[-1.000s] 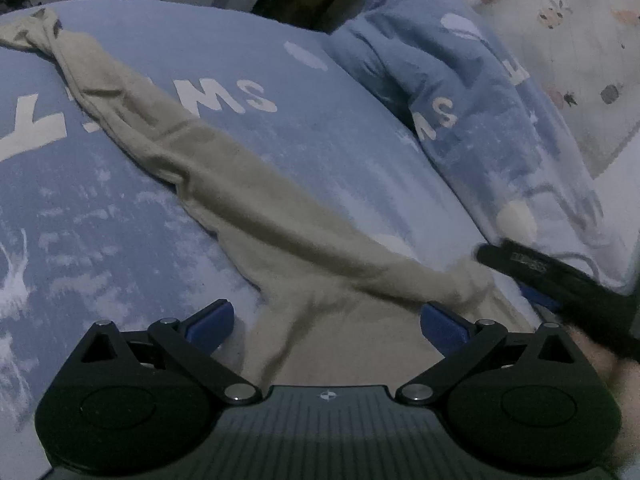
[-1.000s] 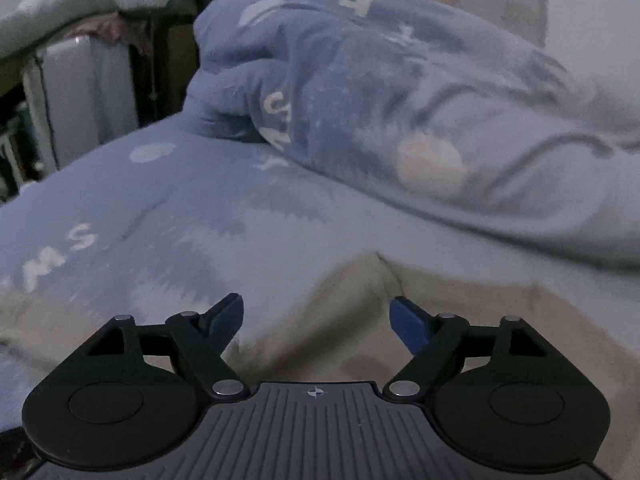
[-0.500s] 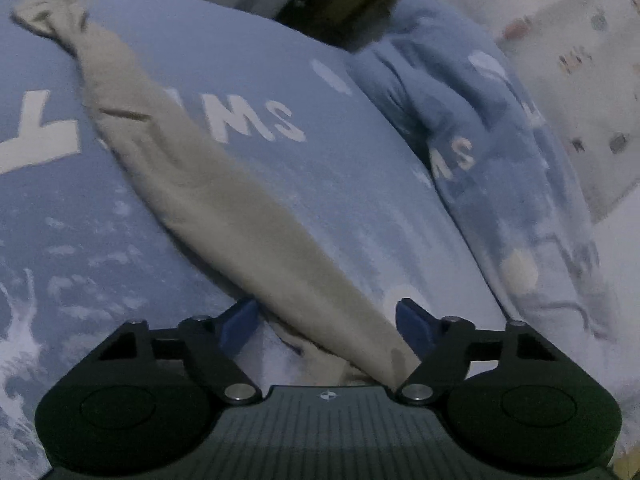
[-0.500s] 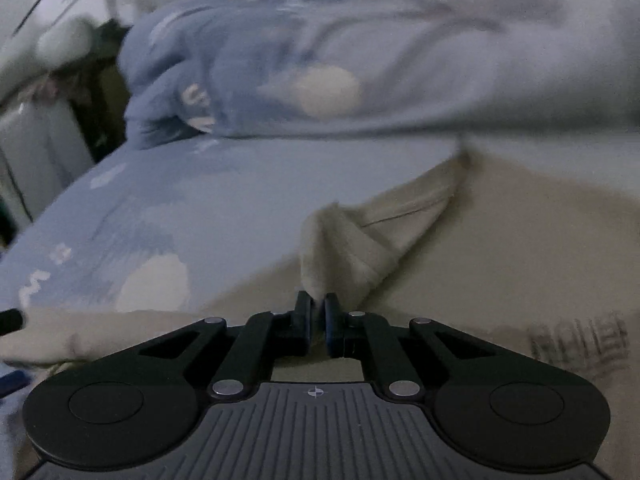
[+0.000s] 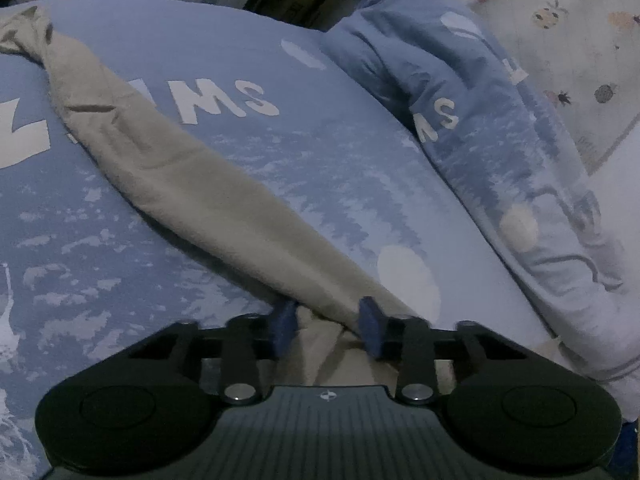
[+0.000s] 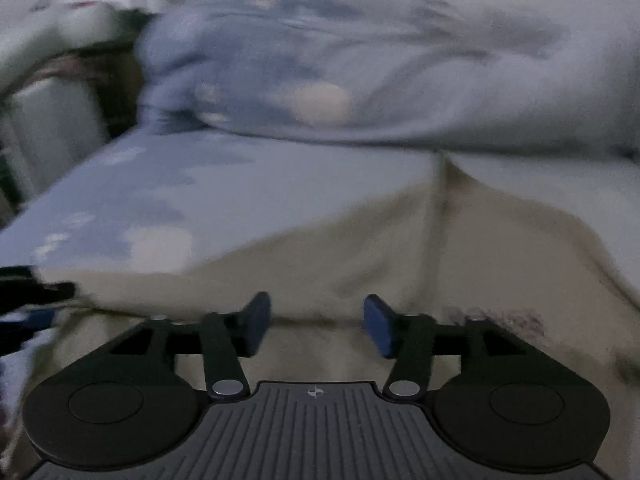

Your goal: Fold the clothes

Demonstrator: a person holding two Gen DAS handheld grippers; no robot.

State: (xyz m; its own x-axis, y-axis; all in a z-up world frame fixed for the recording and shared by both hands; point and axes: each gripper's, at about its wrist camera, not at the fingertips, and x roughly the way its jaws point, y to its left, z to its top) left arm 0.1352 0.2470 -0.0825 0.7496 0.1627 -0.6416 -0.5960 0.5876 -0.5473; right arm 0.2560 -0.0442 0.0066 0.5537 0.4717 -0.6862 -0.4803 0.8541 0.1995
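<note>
**Beige garment half-gathered: left jaws closing on the sleeve, right jaws letting go**

The beige garment (image 5: 208, 196) lies on a blue printed bed cover (image 5: 304, 152). In the left wrist view one long, narrow part of it, a sleeve by the look of it, runs diagonally from a bunched end at the far upper left down to the near centre. Its long axis points almost straight into the left gripper (image 5: 328, 322). The near end of that strip passes between the two blue pads, and the jaws are closing around it. The right pad looks to be touching the cloth. The left pad stands just beside it, so I cannot call this a firm grip yet.

In the right wrist view the broad body of the garment (image 6: 400, 264) spreads flat under and ahead of the right gripper (image 6: 316, 326). A crease runs away from the jaws toward the far edge, and a dark printed mark sits near the right side. These jaws are opening, and nothing is caught between the pads; cloth only lies below them. The view is blurred, so finer folds are hard to read.

A crumpled blue duvet (image 5: 500, 128) is heaped beyond the garment on the right.

The left hand is the nearer one to the sleeve, so the next fold probably depends on carrying that end across toward the body.
</note>
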